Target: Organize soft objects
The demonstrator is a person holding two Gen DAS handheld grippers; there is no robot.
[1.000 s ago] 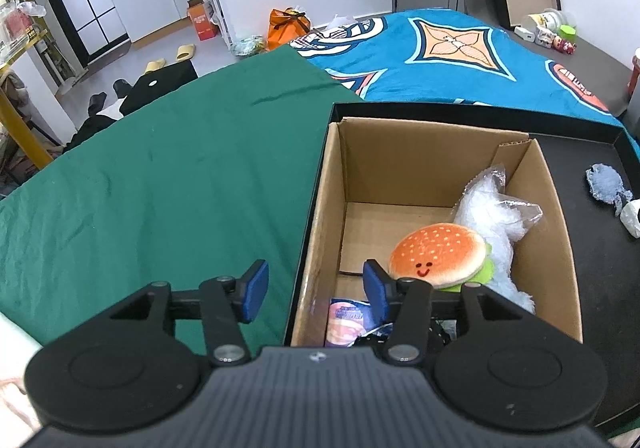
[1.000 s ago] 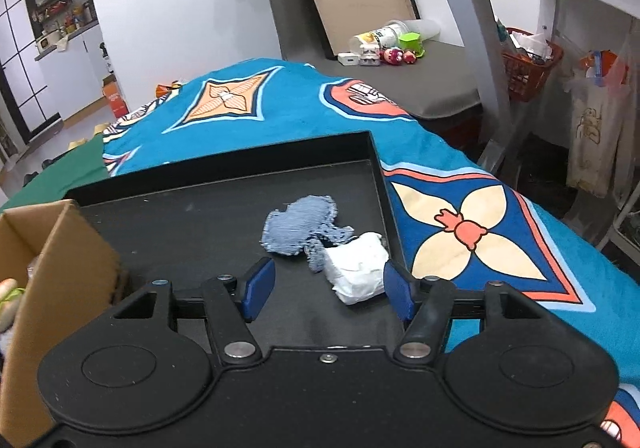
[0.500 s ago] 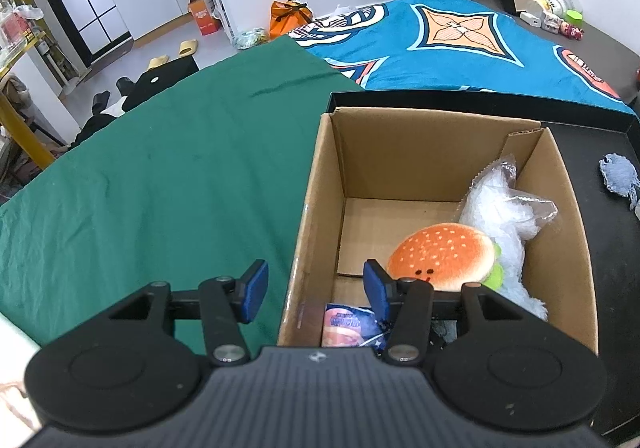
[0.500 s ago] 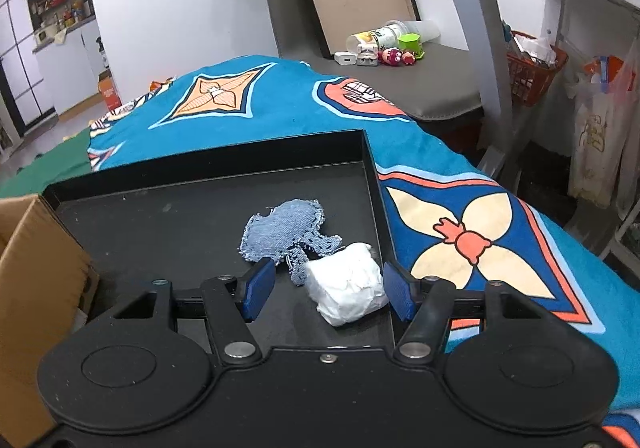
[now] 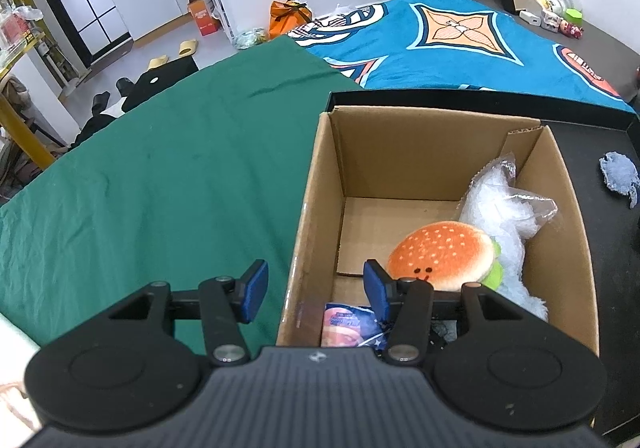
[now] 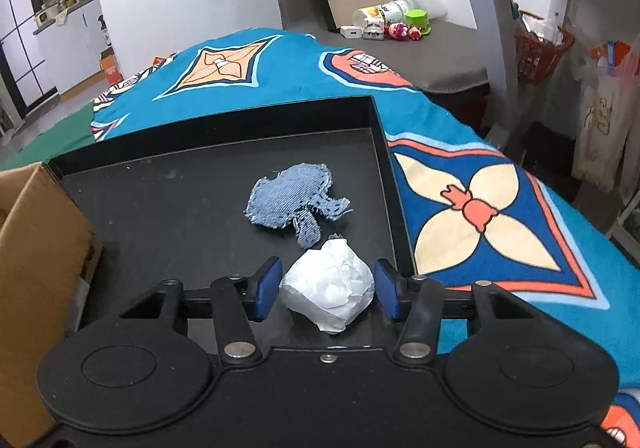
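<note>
A crumpled white wad (image 6: 330,288), creased and lumpy, lies on the black tray (image 6: 180,208) between the blue pads of the right gripper (image 6: 327,290), whose jaws have just been closing without yet pressing it, a frayed denim scrap (image 6: 290,200) just beyond.

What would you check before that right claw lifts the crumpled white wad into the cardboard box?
1. Crumpled white paper wad sits between the right gripper pads: ok.
2. Pads pressing on it: cannot tell; the jaws have just been closing.
3. Frayed blue denim scrap clear of the pads: ok.
4. Open brown cardboard box has room beside the plush orange hamburger: ok.
5. Left gripper straddles the box wall, open: ok.
</note>
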